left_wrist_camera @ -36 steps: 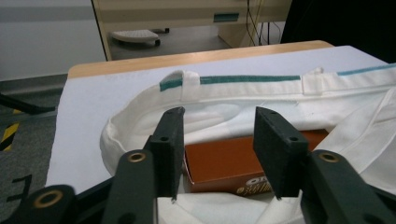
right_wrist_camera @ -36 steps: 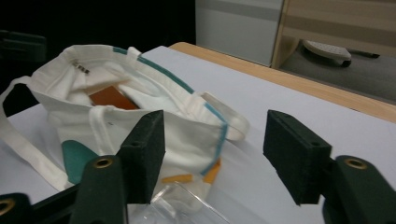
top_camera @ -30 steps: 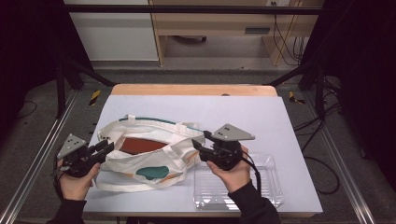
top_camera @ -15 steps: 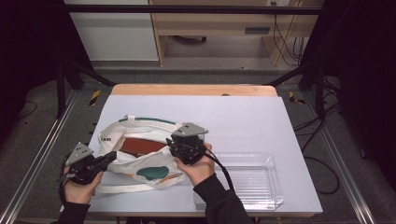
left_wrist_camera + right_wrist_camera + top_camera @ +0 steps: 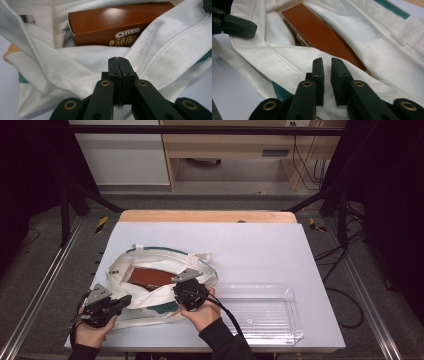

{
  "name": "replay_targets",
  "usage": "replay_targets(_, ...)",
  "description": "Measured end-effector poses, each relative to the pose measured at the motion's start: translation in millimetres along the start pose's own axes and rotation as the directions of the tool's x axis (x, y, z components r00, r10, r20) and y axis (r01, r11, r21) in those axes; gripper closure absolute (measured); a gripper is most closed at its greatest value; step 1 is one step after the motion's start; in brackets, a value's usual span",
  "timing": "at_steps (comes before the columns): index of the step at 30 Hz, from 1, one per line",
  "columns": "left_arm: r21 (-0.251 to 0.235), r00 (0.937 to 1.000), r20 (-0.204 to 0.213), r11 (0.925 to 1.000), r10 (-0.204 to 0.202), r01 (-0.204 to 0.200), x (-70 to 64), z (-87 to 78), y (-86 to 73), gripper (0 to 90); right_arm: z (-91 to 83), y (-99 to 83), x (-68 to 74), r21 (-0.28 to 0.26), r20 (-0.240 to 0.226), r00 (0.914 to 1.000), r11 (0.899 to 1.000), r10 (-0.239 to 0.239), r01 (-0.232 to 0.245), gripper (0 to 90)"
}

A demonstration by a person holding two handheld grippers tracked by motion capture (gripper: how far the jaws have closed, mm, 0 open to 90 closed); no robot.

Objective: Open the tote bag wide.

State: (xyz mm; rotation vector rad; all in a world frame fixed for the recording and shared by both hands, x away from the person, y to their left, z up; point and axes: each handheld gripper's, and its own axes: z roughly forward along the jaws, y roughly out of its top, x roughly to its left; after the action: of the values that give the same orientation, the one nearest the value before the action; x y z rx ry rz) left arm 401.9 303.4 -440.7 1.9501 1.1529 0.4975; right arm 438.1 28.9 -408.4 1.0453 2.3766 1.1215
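Note:
A white tote bag with green trim lies open on the table, and a brown Oreo box sits inside it. My left gripper is at the bag's near left edge. Its jaws are pressed together and the bag's white rim runs in under them. The box lies just beyond. My right gripper hovers over the bag's near rim, right of the box. Its jaws stand a little apart above the white cloth, holding nothing. The box lies ahead of them.
A clear plastic tray lies empty at the near right, beside the bag. The left gripper's jaw shows at the top left of the right gripper view. A wooden strip lines the table's far edge.
My right gripper has moved left from above the clear tray to the bag's near rim. My left gripper has drawn back toward the near table edge and the bag's mouth has shifted.

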Motion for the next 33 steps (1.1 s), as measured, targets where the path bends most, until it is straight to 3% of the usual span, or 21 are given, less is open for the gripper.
replay_targets(5, 0.032, 0.9999, 0.002, 0.9994, 0.016, -0.016, -4.0, 6.0, -2.7, 89.1, 3.3, -6.0, 0.0, 0.039, -0.01, 0.9999, 0.999, -0.009, 0.01, 87.6)
replay_targets(11, 0.041, 0.9999, 0.008, 0.9991, 0.008, -0.008, -7.2, 11.0, -7.0, 89.2, 8.0, -13.7, -0.6, 0.081, -0.019, 0.9998, 0.997, 0.001, 0.001, 89.7)
replay_targets(16, 0.052, 0.9998, 0.02, 0.9986, 0.007, -0.008, -11.3, 13.7, -6.7, 89.2, 10.2, -15.5, 0.7, 0.112, -0.017, 0.9997, 0.994, -0.017, 0.019, 89.9)
replay_targets(21, -0.042, 0.9993, 0.035, 0.999, -0.012, 0.014, -16.2, 5.8, 10.2, 89.4, 12.7, -14.8, 1.4, 0.149, -0.012, 0.9998, 0.989, -0.016, 0.018, 90.0)
replay_targets(24, -0.062, 0.9992, 0.036, 0.9979, -0.016, 0.019, -19.0, 11.7, 19.5, 89.8, 14.4, -14.0, 1.5, 0.173, -0.015, 0.9999, 0.985, -0.006, 0.009, 90.0)
replay_targets(29, -0.027, 0.999, 0.035, 0.9993, -0.026, 0.027, -21.0, 25.3, 17.2, 90.0, 17.3, -12.3, 0.3, 0.215, -0.027, 0.9996, 0.977, 0.003, 0.003, 90.0)
replay_targets(33, 0.037, 0.9992, 0.04, 0.9993, -0.005, 0.003, -24.4, 33.3, 8.7, 90.0, 15.0, -12.1, -0.7, 0.189, -0.034, 0.9994, 0.982, 0.01, -0.003, 90.0)
